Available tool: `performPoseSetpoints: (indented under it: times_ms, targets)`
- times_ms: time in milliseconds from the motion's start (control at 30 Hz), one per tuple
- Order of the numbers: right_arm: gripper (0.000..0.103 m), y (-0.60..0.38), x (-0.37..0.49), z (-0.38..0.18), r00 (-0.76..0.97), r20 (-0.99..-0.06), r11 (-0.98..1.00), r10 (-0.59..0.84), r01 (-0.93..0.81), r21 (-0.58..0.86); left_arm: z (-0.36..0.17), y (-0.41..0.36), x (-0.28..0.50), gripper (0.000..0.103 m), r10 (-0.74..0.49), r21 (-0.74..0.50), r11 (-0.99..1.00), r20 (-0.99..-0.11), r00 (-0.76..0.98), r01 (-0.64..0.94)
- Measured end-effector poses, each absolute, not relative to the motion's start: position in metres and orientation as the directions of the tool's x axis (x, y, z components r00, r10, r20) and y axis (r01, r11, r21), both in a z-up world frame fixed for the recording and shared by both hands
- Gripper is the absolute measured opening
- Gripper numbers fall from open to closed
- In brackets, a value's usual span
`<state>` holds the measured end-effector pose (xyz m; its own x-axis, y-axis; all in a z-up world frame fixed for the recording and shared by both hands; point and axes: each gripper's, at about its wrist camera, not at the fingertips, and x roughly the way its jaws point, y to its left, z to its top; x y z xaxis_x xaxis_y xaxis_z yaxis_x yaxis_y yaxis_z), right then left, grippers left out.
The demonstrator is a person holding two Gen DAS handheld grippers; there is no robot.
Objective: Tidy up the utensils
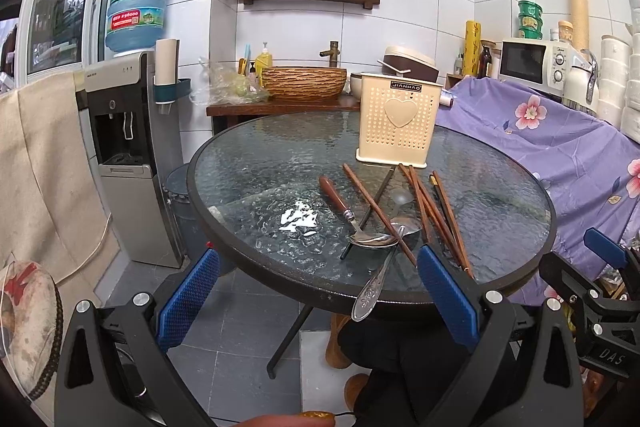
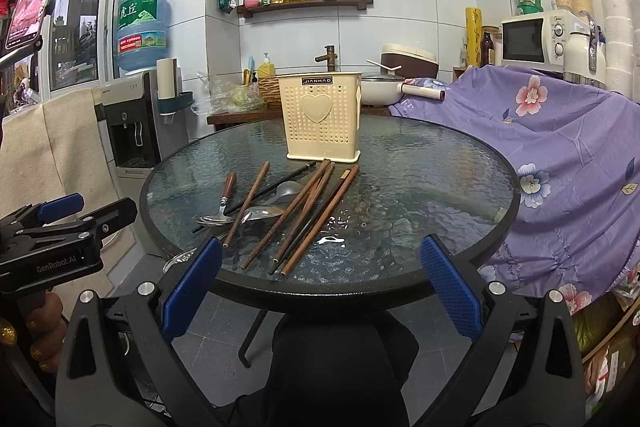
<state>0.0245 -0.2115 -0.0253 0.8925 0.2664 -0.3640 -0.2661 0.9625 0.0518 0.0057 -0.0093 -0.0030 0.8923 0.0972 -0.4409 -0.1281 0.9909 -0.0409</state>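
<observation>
Right now the left gripper (image 1: 318, 297) hangs just off the near edge of the round glass table (image 1: 256, 163), its blue-padded fingers (image 1: 188, 301) spread wide with nothing between them; the right gripper (image 2: 320, 285) sits beside it at the same edge, likewise wide apart and empty. Just past them, along the near edge, lies a loose heap of utensils: brown wooden chopsticks (image 2: 316, 211) fanned toward the edge, a black chopstick (image 2: 256, 193) running under them, a wooden-handled spoon (image 1: 340, 205) lying bowl-down against a metal spoon (image 1: 378, 275) whose embossed handle pokes out over the rim. Farther in, toward the middle of the table, a cream perforated utensil holder (image 2: 322, 117) with a heart on its front stands upright, apart from the heap. Off the far edge stands a wooden stand with a woven basin (image 1: 304, 83)
</observation>
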Motion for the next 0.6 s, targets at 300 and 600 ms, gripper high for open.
performPoseSetpoints:
  times_ms: [300, 600]
  targets:
    - [0.098, -0.2086, 0.0228, -0.0275, 0.892, -0.365, 0.962, 0.267, -0.268, 0.049, -0.0033, -0.0094, 0.0057, 0.097, 0.097, -0.04, 0.991, -0.44, 0.892, -0.128]
    - [0.098, -0.2081, 0.0222, -0.0283, 0.892, -0.364, 0.962, 0.267, -0.268, 0.048, -0.0034, -0.0095, 0.0057, 0.097, 0.097, -0.041, 0.991, -0.44, 0.893, -0.128]
